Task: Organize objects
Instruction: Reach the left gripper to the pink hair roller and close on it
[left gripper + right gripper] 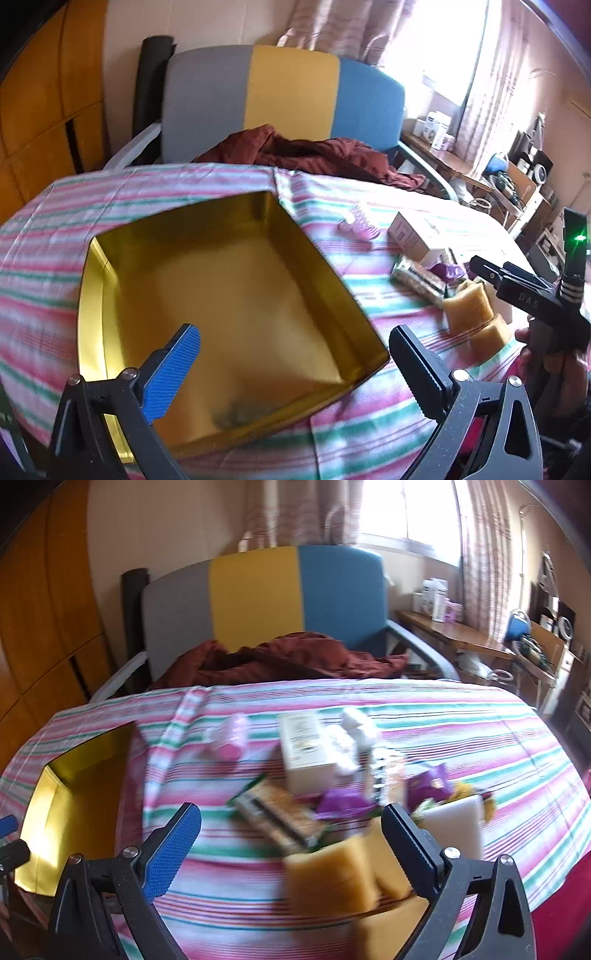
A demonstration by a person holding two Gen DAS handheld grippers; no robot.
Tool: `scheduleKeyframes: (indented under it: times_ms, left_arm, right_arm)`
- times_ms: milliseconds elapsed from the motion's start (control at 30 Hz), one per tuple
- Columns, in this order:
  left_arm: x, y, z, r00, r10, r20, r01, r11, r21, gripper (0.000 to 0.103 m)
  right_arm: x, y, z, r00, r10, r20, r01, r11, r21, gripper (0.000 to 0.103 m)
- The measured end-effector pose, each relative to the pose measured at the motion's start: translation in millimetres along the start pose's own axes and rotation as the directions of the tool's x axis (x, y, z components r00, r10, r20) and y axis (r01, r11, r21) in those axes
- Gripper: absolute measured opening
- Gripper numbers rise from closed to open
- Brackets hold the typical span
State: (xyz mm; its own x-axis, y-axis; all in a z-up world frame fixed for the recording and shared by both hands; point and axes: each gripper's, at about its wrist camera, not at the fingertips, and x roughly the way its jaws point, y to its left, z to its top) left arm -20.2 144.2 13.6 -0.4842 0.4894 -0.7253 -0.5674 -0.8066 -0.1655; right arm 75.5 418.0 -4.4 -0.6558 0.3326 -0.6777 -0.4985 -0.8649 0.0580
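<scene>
An open gold tin box sits on the striped tablecloth, and its inside looks empty. My left gripper hangs open above the box's near side with nothing between its fingers. To the right lies a blurred heap: yellow sponges, a wrapped snack bar, a white carton, a pink item, purple wrappers and a white block. My right gripper stands open just above the sponges and snack bar, holding nothing. In the left wrist view the right gripper shows at the right edge.
A chair with a grey, yellow and blue back stands behind the table, with a dark red cloth draped on its seat. A wooden desk with bottles runs along the right under the window. A wooden wardrobe fills the left.
</scene>
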Motion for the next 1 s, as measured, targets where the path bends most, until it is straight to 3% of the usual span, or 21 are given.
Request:
scheduleKeyframes:
  times_ms: [267,433,600,833,1000]
  left_arm:
    - [23,-29,43,0.999,-0.029,0.025,0.026,0.990,0.136,0.103]
    - [51,-53,75,1.000,0.003,-0.010,0.000,0.970,0.244,0.103]
    - [93,-73,101,0.996,-0.010,-0.091,0.040,0.941,0.336,0.103]
    - [164,-100,121,0.985,0.052,-0.166,0.038,0.866,0.498,0.103]
    - [207,-116,127,0.971,0.050,-0.233,0.093,0.819,0.566,0.103]
  right_arm:
    - [5,-32,33,0.999,-0.035,0.038,0.036,0.999,-0.014,0.100]
    - [19,-42,48,0.998,-0.024,0.054,0.028,0.997,-0.070,0.100]
    - [35,-48,49,0.999,0.023,0.040,-0.019,0.995,-0.099,0.100]
    - [48,-58,43,0.996,0.091,-0.012,-0.091,0.995,-0.047,0.100]
    - [46,-62,44,0.992,0.121,-0.019,-0.121,0.992,-0.032,0.100]
